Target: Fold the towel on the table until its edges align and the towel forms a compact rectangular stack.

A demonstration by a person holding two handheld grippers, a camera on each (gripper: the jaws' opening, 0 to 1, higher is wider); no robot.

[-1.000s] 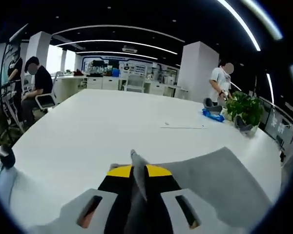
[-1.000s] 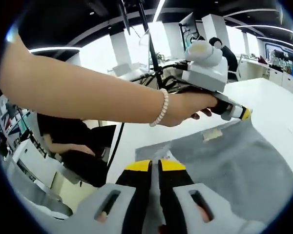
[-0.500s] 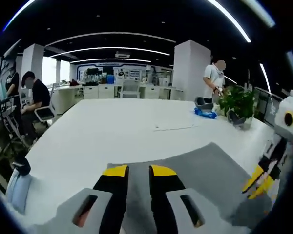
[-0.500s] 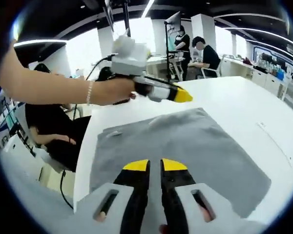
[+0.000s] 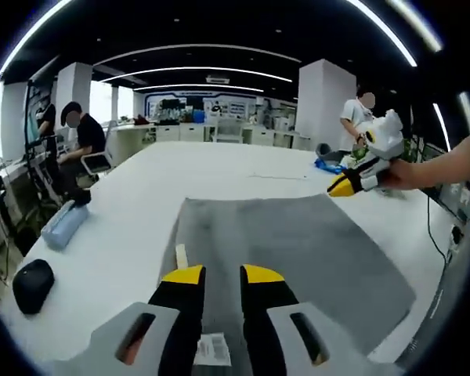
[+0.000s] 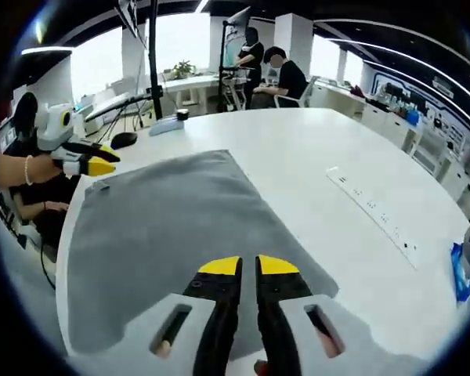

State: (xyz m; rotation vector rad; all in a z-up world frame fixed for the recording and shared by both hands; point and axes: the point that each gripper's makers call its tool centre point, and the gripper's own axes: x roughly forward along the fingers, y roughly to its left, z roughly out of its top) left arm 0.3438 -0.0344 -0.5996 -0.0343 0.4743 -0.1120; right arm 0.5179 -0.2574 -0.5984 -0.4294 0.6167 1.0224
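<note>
Two claws appear, each with black jaws tipped in yellow. Left claw [image 5: 222, 275], left gripper view: the jaws rise from the bottom edge with a narrow gap between the tips and nothing held in it; grey cloth shows through the gap. Right claw [image 6: 247, 266], right gripper view: the jaws stand nearly pressed together, a thin slit between the tips, gripping nothing.

Grey towel [image 5: 298, 258]: spread flat in a single layer on the white surface [image 5: 133, 211], lying directly ahead of both claws. In the left gripper view a white care label [image 5: 212, 349] lies on the cloth between the jaw bases, and a small pale tab [image 5: 181, 255] sits at the towel's near left edge. The right claw enters this view from the right, held in a hand above the towel's far right corner; whether its tips touch the cloth cannot be told. In the right gripper view the left claw hangs at the towel's far left corner, gripped by a hand [image 6: 8, 168] wearing a bead bracelet [image 6: 29, 169].

Other items on the surface: a black computer mouse [image 5: 32, 284] and a light blue case [image 5: 63, 225] near the left edge; a flat white strip [image 6: 374, 210] well apart from the towel; a blue object [image 6: 461, 271] at the far right.

Background: seated and standing people [image 6: 280, 72] at desks and a potted plant [image 5: 411, 153], partly hidden.
</note>
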